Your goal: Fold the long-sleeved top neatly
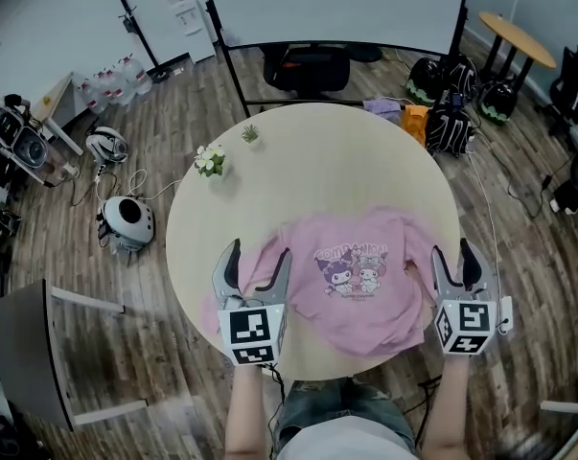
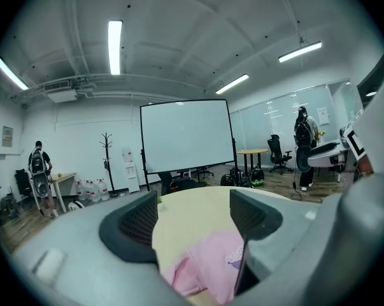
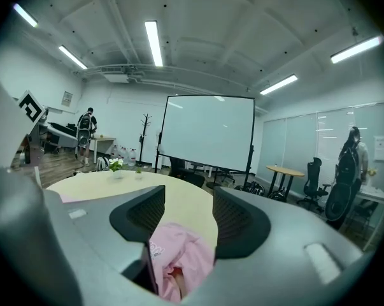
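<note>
The left gripper [image 1: 259, 253] has its jaws spread wide. Its own view shows only a slice of the pink long-sleeved top [image 2: 211, 260] low in the gap, and the cloth runs out of sight under the gripper body. Whether either jaw touches the fabric cannot be told. From the head view this gripper covers the end of the top's left sleeve, so the cuff is hidden.

The right gripper [image 1: 450, 249] is also parted, though its gap looks narrower. A bunched fold of the pink cloth [image 3: 179, 254] sits low between the jaws, its lower part cut off by the gripper. In the head view the right sleeve's end disappears behind this gripper.

The top [image 1: 360, 300] lies print up on the near half of the round table [image 1: 317, 161]. Its hem is close to the edge by the person. The cartoon print reads upright from the person's side, so the neck points away and the hem toward them. The neckline itself is hard to make out. The sleeves spread left and right toward the two grippers, giving the long axis across the table.

Farther out, a small pot of white flowers [image 1: 210, 159] and a tiny green plant [image 1: 250, 134] stand on the far left of the tabletop.
</note>
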A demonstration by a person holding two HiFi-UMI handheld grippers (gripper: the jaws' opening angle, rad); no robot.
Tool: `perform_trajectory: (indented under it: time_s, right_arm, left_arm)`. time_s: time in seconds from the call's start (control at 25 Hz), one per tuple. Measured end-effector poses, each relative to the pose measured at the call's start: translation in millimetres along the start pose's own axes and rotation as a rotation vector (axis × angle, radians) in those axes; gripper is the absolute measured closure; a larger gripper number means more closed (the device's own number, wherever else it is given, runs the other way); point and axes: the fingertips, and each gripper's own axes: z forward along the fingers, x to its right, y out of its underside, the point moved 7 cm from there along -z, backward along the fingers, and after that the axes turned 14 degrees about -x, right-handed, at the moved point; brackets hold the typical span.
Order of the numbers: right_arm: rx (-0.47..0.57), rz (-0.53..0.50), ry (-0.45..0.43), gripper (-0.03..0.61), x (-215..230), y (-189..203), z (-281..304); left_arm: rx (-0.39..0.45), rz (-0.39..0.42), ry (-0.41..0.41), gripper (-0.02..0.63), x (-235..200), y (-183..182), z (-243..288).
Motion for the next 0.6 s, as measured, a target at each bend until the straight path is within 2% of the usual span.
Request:
perform_trajectory:
  time_s: [0.24, 0.6]
  right_arm:
    - [-0.054, -0.034, -0.008, 0.321, -1.4, -4.9, 39.4]
    - [-0.136, -0.068, -0.006, 0.327, -3.0, 0.1, 95.7]
  left_arm:
    - [-0.047, 0.002, 0.031, 0.262, -7.7, -0.2, 42.6]
    - [-0.122, 0.059, 0.093, 0.291, -19.1, 13.0, 104.8]
